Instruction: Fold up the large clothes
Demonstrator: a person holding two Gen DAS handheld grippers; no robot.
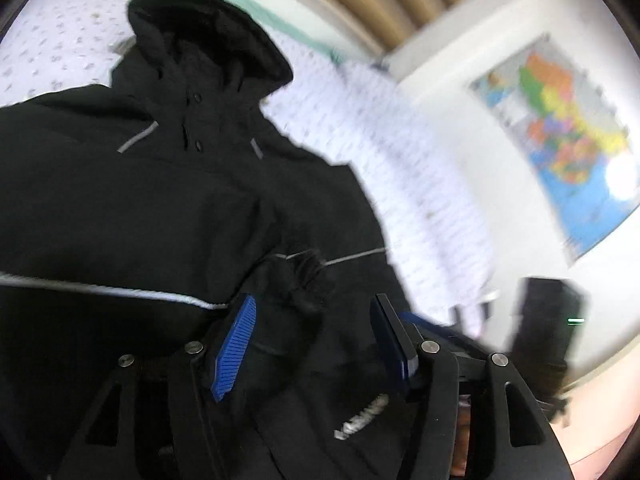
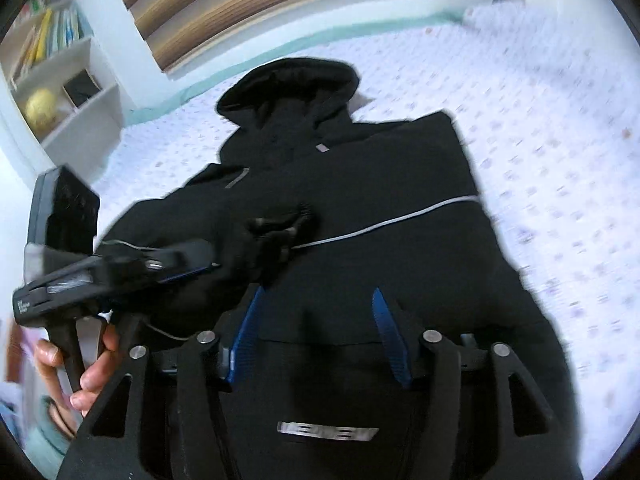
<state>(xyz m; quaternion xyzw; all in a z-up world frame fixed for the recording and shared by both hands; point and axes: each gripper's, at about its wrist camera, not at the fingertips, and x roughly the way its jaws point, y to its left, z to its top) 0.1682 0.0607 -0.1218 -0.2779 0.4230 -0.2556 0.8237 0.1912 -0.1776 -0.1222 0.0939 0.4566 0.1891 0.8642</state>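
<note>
A large black hooded jacket (image 1: 168, 200) with thin grey reflective stripes lies on a white patterned bedsheet (image 1: 400, 160), hood at the far end. It also shows in the right wrist view (image 2: 380, 184). My left gripper (image 1: 316, 312) is open, its blue pads spread over a sleeve cuff (image 1: 304, 276) folded across the jacket's front. My right gripper (image 2: 318, 300) is open and empty just above the jacket's lower front. The left gripper (image 2: 192, 264) shows in the right wrist view, its tip at the cuff (image 2: 280, 228).
The bedsheet (image 2: 540, 140) extends to the right and behind the jacket. A white bookshelf (image 2: 60, 80) stands at the left, a striped blind (image 2: 280, 4) behind the bed. A coloured wall map (image 1: 560, 128) hangs at the right.
</note>
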